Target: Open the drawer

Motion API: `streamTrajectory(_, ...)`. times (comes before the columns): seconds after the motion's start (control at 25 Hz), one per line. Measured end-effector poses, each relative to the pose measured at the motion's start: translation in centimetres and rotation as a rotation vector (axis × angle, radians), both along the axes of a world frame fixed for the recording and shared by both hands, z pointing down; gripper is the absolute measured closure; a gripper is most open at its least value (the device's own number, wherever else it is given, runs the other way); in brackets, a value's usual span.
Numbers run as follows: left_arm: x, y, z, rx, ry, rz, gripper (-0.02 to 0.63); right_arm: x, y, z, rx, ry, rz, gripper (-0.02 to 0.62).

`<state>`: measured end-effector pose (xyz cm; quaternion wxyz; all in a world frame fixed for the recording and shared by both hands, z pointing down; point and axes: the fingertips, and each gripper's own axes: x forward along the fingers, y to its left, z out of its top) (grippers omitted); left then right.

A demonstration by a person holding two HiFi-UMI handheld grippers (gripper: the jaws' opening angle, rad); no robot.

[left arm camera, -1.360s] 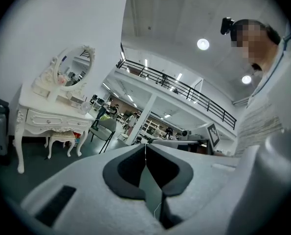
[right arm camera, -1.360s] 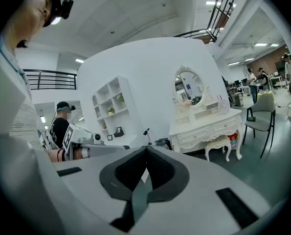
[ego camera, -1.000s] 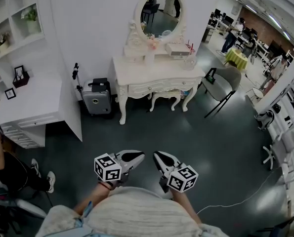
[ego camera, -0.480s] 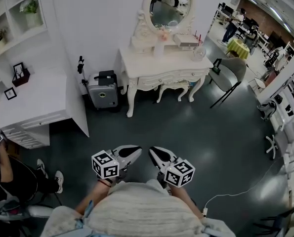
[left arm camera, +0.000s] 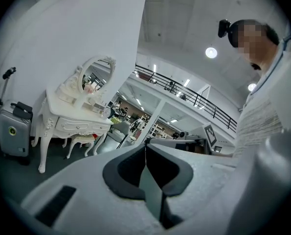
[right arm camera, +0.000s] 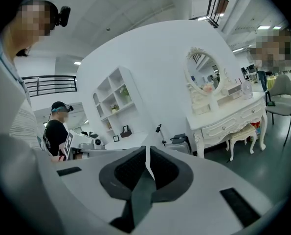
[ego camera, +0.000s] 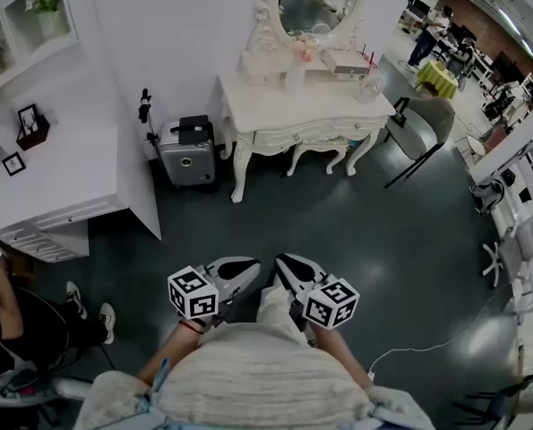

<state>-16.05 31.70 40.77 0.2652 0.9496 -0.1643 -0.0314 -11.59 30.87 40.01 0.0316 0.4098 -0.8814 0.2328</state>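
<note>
A white dressing table with an oval mirror stands against the far wall, and its carved drawer front is closed. I hold both grippers low in front of my body, a good way short of the table. My left gripper and right gripper point toward each other, tips nearly touching. Each is shut with nothing between its pads. The left gripper view shows the left gripper closed and the table off to the left. In the right gripper view the right gripper is closed, with the table at right.
A grey suitcase stands left of the table and a white stool sits under it. A grey chair is at its right. A white desk with shelves fills the left side, a seated person near it. A cable crosses the floor.
I have stepped closer to the dressing table, which now looks a little larger and sits higher in the head view. Both grippers came along with me and stayed shut.
</note>
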Motion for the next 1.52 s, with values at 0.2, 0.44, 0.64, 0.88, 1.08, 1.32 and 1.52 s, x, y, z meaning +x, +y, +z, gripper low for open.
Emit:
streamTrajectory(0.2, 1.4, -4.9, 0.3, -0.009, -0.004, -0.024, 0.591, 0.8, -4.8, 0.5, -0.002, -0.009, -0.042, 0.584)
streamTrajectory(0.44, 6.0, -11.3, -0.6, 0.003, -0.011, -0.010, 0.591, 5.3, -11.8, 0.3, 0.001, -0.026, -0.037, 0.584)
streamTrajectory(0.64, 10.1, -16.3, -1.6, 0.007, -0.022, -0.014, 0.591, 9.7, -17.0, -0.7, 0.001, -0.036, -0.038, 0.584)
streamTrajectory(0.88, 15.1, -21.4, -2.6, 0.026, -0.028, -0.031, 0.591, 14.8, -22.1, -1.7, 0.024, -0.041, -0.056, 0.584)
streamTrajectory(1.08, 18.8, -24.6, -3.1, 0.040, -0.030, -0.045, 0.591, 18.5, -25.2, -2.0, 0.046, -0.039, -0.069, 0.584)
streamTrajectory(1.32, 21.3, -26.3, -2.1, 0.017, -0.050, -0.047, 0.591, 20.8, -27.2, -0.5, 0.011, -0.058, -0.072, 0.584)
streamTrajectory(1.52, 22.1, -27.9, -1.5, -0.001, -0.044, -0.050, 0.591, 21.1, -28.5, 0.2, -0.010, -0.061, -0.085, 0.584)
